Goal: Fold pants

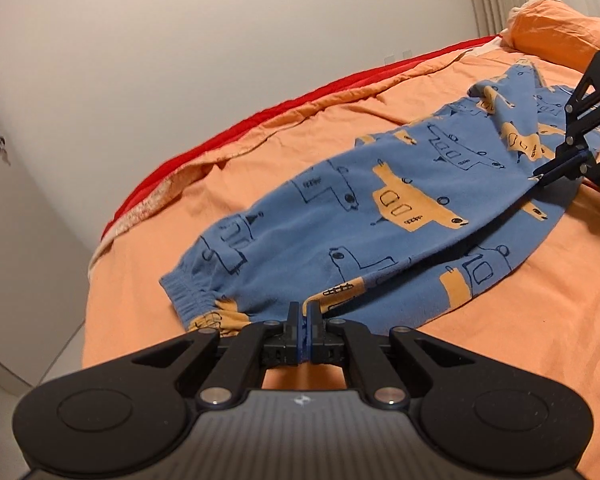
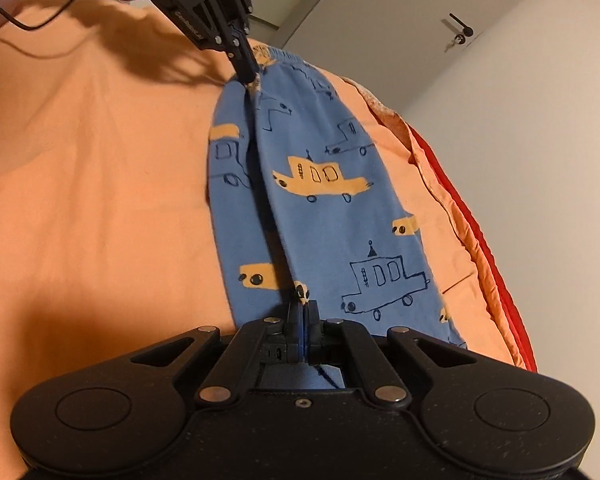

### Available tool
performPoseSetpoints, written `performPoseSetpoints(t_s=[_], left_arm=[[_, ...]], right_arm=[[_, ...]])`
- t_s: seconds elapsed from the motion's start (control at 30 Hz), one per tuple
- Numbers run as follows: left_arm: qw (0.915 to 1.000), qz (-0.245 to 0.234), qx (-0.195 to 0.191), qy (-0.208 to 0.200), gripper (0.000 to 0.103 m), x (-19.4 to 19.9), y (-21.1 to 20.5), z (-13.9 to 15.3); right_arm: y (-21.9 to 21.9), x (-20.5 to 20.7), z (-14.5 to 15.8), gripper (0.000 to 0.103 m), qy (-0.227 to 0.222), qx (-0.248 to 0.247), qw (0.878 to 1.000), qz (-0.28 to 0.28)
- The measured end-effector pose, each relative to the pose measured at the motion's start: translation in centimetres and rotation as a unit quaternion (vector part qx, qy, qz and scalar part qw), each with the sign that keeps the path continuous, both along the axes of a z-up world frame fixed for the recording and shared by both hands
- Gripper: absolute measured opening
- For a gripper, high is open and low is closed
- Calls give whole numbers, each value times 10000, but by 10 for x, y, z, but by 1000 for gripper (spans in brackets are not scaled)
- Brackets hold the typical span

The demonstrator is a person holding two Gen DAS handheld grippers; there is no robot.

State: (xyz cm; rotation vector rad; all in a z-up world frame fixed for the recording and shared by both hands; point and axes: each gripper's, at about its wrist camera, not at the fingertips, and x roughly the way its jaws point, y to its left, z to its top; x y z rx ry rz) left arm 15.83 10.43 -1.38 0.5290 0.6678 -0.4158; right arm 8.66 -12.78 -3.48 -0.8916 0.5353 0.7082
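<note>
Blue pants [image 1: 340,216] with orange and outlined cars lie along the orange bed, one leg over the other. My left gripper [image 1: 304,314] is shut on the pants' near edge by the elastic cuff [image 1: 188,292]. My right gripper [image 2: 303,310] is shut on the pants [image 2: 324,208] at the other end. The right gripper also shows at the right edge of the left wrist view [image 1: 540,174], pinching the fabric. The left gripper shows at the top of the right wrist view [image 2: 251,76], shut on the cuff end. The edge between the two grippers is pulled taut.
The orange bedsheet [image 1: 460,344] covers the bed. A red blanket [image 1: 260,120] runs along the wall side. An orange pillow [image 1: 556,32] lies at the far end. White walls and a door with a handle [image 2: 460,28] stand beyond the bed.
</note>
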Motion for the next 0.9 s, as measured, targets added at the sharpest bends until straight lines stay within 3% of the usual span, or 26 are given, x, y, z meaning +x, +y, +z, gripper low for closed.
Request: performPoseSetpoints(t_s=[0.17,0.53,0.6,0.63,0.67,0.7,0.73,0.8,0.87,0.9], left_arm=[[9994,-250,237,24,1,-4,2,-1],[9991,-57,266,323,3,-1,-2,-15],[9993,116,53,360,18,-3,-3,-9],[9990,203,-73,390,43,-4,-6,-6],[9987,283,-197,367,72,-7,-10,-3],[9986,339,-318,270,82,-11,-15,1],[9983,363,-434,154,89,-15,-23,4],[9975,264,-653,96,91,-18,-42,9],[9961,225,-845,94,103,-17,-67,9],[9955,214,-923,69,103,-16,-81,9]], right_arm=[[-2,-8,10,0,140,4,9999,101],[1,-10,-11,0,341,-5,9994,79],[0,-11,-10,8,270,69,9996,7],[-4,-11,-9,14,224,166,9996,-71],[-8,-12,-7,30,184,266,9993,-182],[-16,-13,-4,46,150,406,9986,-318],[-24,-14,0,54,125,563,9972,-483],[-45,-14,5,79,93,858,9917,-956],[-72,-13,7,88,61,1127,9823,-1493],[-86,-13,7,93,69,1258,9763,-1760]])
